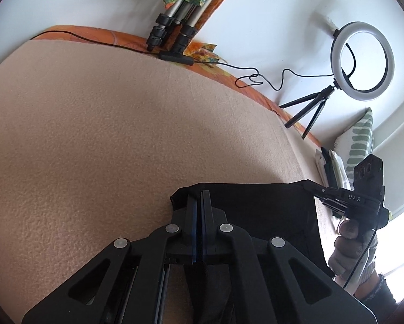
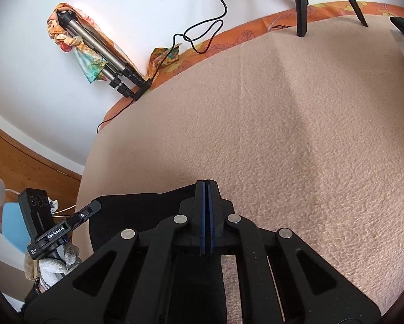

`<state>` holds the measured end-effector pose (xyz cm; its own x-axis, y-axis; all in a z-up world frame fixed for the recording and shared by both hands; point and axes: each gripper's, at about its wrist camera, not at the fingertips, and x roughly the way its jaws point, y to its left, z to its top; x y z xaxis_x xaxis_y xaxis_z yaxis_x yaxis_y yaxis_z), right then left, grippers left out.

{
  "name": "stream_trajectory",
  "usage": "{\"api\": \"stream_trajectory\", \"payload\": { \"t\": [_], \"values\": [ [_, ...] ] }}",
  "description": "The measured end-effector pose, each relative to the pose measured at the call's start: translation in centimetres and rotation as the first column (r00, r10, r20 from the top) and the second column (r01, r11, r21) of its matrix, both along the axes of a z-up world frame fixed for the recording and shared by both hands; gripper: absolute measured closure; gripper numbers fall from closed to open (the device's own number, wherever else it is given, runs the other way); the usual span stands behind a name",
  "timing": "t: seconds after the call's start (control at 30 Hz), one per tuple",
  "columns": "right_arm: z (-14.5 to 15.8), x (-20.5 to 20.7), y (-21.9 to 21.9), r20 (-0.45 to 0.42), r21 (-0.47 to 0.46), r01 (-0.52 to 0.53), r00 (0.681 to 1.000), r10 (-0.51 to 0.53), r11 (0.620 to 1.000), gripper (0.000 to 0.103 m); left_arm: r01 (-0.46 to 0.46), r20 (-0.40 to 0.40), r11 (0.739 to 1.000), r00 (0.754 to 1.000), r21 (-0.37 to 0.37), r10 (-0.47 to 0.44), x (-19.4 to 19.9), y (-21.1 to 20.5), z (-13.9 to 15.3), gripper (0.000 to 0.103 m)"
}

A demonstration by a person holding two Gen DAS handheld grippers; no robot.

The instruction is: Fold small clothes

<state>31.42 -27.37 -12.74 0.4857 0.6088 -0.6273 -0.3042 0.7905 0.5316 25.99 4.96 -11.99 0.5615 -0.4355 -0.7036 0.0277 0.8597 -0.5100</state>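
A small black garment (image 1: 255, 210) lies on a beige fleece blanket (image 1: 107, 135). Its far edge is stretched between my two grippers. My left gripper (image 1: 198, 193) is shut on the garment's left corner, with the cloth pinched between the blue pads. The right gripper (image 1: 308, 186) is clamped on the opposite corner, with a gloved hand (image 1: 347, 248) on its handle. In the right wrist view my right gripper (image 2: 207, 182) is shut at the edge of the black garment (image 2: 137, 210). At the left of that view the left gripper (image 2: 96, 204) grips the other corner.
A ring light (image 1: 362, 56) on a small tripod stands at the blanket's far right edge, and its cable (image 1: 250, 78) trails along the wall. Folded tripod legs (image 1: 172, 29) lean at the back. A green-patterned pillow (image 1: 358, 140) and stacked folded items (image 1: 328, 167) sit at the right.
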Motion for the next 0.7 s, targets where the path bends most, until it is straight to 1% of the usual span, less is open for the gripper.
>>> {"api": "stream_trajectory", "payload": {
  "t": [0.07, 0.13, 0.2, 0.23, 0.27, 0.37, 0.4, 0.47, 0.53, 0.57, 0.6, 0.63, 0.67, 0.7],
  "values": [
    [-0.4, 0.2, 0.3, -0.008, -0.042, 0.003, 1.000, -0.003, 0.999, 0.100, 0.003, 0.001, 1.000, 1.000, 0.027, -0.003, -0.1, -0.2, -0.1, 0.102],
    [-0.6, 0.3, -0.1, -0.026, -0.051, 0.024, 0.999, -0.025, 0.998, 0.100, 0.005, 0.012, 0.999, 1.000, 0.052, -0.005, -0.1, -0.3, 0.1, 0.102],
    [-0.5, 0.2, -1.0, -0.023, -0.058, 0.061, 0.998, -0.062, 0.996, 0.100, -0.002, -0.002, 0.999, 1.000, 0.050, 0.002, 0.0, 0.0, 0.3, 0.094],
    [-0.3, 0.1, -1.5, -0.022, -0.048, 0.065, 0.998, -0.066, 0.997, 0.100, -0.013, -0.005, 0.999, 1.000, 0.052, 0.013, -0.1, 0.3, 0.4, 0.088],
    [0.0, -0.1, -2.1, -0.022, -0.038, 0.074, 0.997, -0.075, 0.997, 0.100, -0.019, 0.002, 0.999, 1.000, 0.047, 0.019, -0.2, 0.7, 0.6, 0.087],
    [1.2, -1.4, -3.1, -0.001, -0.062, 0.105, 0.994, -0.105, 0.993, 0.100, -0.018, 0.011, 0.999, 1.000, 0.039, 0.018, -0.5, 1.4, 1.0, 0.087],
    [1.5, -1.9, -3.4, 0.001, -0.055, 0.097, 0.995, -0.098, 0.994, 0.100, -0.017, 0.013, 0.999, 1.000, 0.032, 0.016, -0.7, 1.5, 1.1, 0.085],
    [2.2, -3.1, -3.5, 0.008, -0.057, 0.078, 0.997, -0.078, 0.995, 0.099, -0.013, 0.010, 1.000, 1.000, 0.023, 0.012, -0.9, 1.7, 1.2, 0.070],
    [2.6, -4.5, -3.7, 0.006, -0.064, 0.072, 0.997, -0.072, 0.995, 0.094, -0.004, 0.007, 1.000, 1.000, 0.019, 0.004, -1.1, 1.7, 1.4, 0.065],
    [2.8, -5.2, -3.8, 0.001, -0.059, 0.068, 0.998, -0.068, 0.996, 0.084, 0.000, 0.006, 1.000, 1.000, 0.015, 0.000, -1.2, 1.8, 1.5, 0.062],
    [2.9, -5.8, -4.0, -0.004, -0.052, 0.066, 0.998, -0.066, 0.997, 0.071, 0.003, 0.001, 1.000, 1.000, 0.009, -0.003, -1.3, 1.8, 1.5, 0.059],
    [3.1, -6.5, -4.2, -0.002, -0.050, 0.069, 0.998, -0.069, 0.996, 0.065, 0.002, -0.007, 1.000, 1.000, 0.001, -0.002, -1.3, 1.9, 1.5, 0.053],
    [3.2, -7.2, -4.3, 0.001, -0.052, 0.075, 0.997, -0.075, 0.996, 0.057, 0.002, -0.012, 1.000, 1.000, -0.014, -0.002, -1.3, 2.0, 1.4, 0.052],
    [3.2, -7.9, -4.5, -0.003, -0.047, 0.076, 0.997, -0.076, 0.996, 0.054, 0.004, -0.021, 0.999, 1.000, -0.032, -0.005, -1.2, 2.2, 1.3, 0.052]
  ]
}}
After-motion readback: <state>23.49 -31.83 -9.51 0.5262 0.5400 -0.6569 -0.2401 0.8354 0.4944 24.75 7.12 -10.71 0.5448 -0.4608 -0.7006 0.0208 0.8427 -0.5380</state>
